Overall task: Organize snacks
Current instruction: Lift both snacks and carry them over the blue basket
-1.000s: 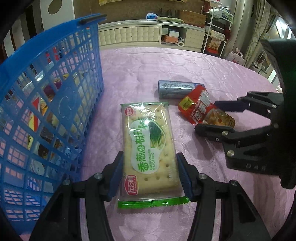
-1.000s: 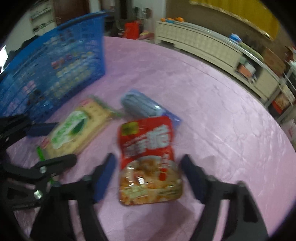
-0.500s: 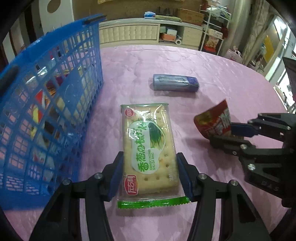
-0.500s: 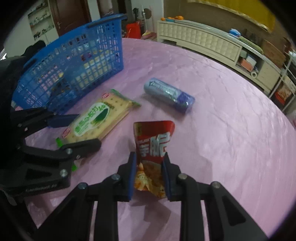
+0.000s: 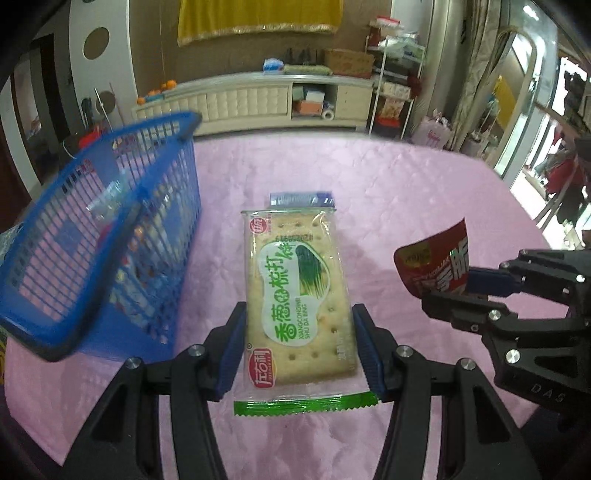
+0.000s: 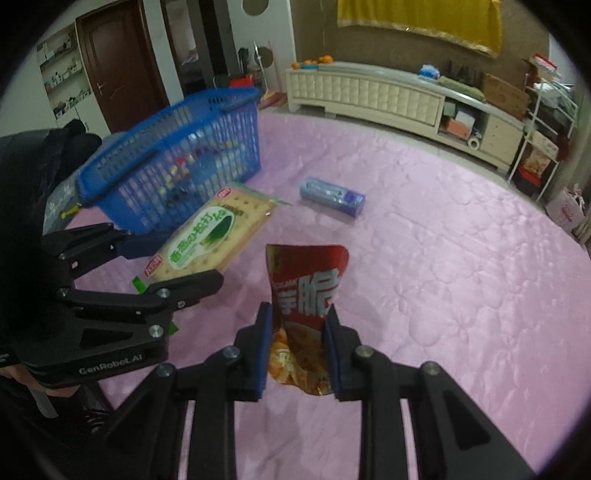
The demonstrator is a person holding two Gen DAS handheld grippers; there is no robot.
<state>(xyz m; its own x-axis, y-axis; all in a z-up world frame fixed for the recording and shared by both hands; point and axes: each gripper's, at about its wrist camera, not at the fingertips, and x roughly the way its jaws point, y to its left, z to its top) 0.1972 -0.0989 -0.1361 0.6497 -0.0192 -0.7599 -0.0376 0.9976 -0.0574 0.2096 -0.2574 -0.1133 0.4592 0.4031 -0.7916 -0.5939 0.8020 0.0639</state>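
My left gripper [image 5: 298,347] clamps the cracker pack [image 5: 297,295] lengthwise above the table [image 5: 406,192] beside the basket [image 5: 96,236], while my right gripper [image 6: 297,347] pinches the red pouch [image 6: 306,295] upright.

A yellow curtain [image 5: 258,16] hangs above a cream cabinet [image 5: 251,101].

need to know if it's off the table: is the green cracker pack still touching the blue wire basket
Apart. The left wrist view shows bare pink cloth between the green cracker pack and the blue wire basket; the pack sits clamped in the left gripper.
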